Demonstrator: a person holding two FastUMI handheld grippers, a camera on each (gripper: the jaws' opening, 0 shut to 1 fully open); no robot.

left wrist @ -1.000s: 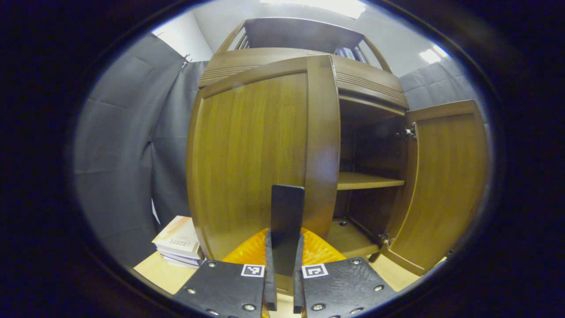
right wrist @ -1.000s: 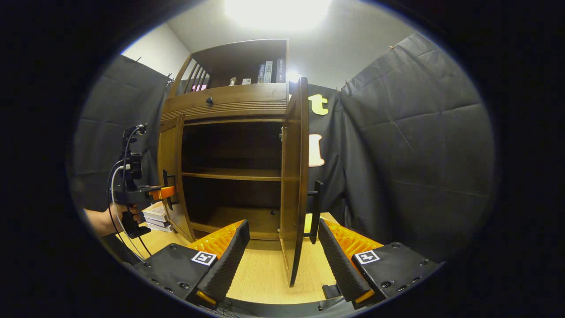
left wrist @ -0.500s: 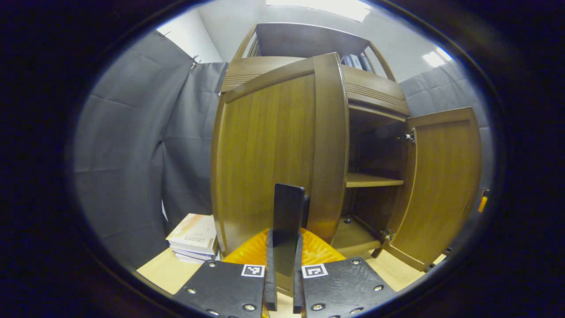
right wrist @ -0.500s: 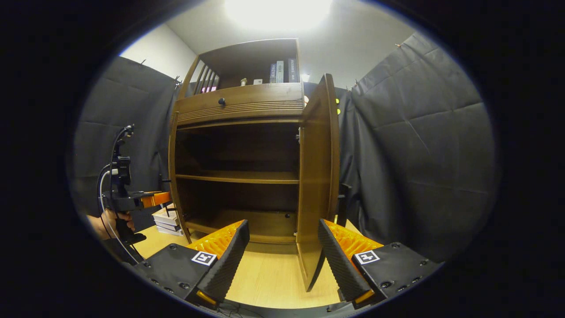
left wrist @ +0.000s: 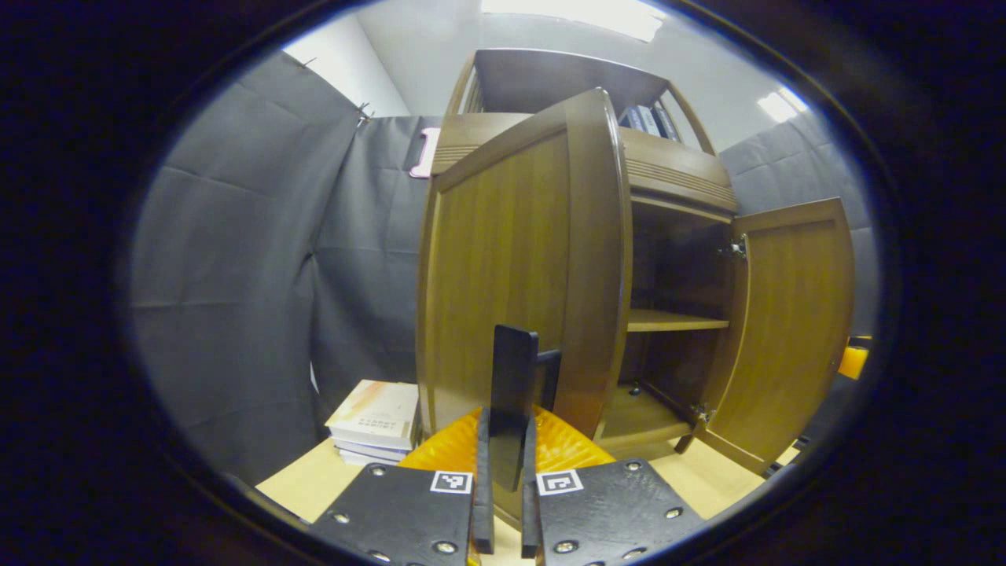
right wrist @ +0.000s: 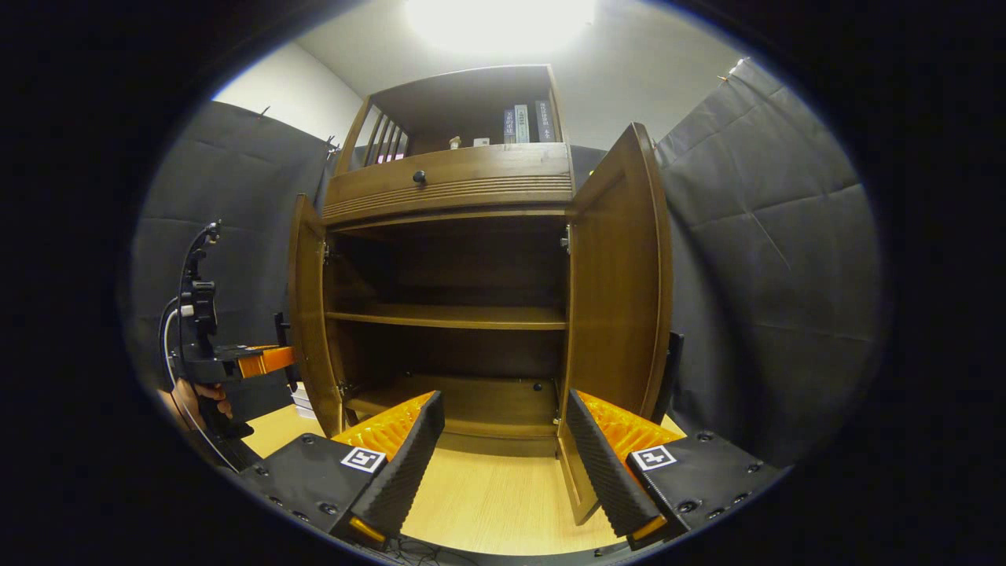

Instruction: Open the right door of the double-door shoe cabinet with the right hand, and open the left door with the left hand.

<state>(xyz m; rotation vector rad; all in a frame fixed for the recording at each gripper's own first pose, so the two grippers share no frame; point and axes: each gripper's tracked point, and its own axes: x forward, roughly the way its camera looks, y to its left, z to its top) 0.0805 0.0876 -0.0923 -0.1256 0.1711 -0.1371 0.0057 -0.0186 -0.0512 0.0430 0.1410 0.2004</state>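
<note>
Our left tool (left wrist: 503, 472) is pinched on the left door's handle (left wrist: 512, 393), w/ the left door (left wrist: 503, 275) swung well out just ahead. Our right tool (right wrist: 499, 440) is spread, gripping nothing, w/ the right door (right wrist: 617, 291) just beyond, already wide open. We judge the doors stiff, rigid, hinge-bound, so best held by the handle, swung along the arc.

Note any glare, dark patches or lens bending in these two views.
Right gripper view: ceiling light blows out white; cabinet interior sits in deep shadow. Left gripper view: fisheye bows the left door outward; a milder ceiling panel glares.
</note>
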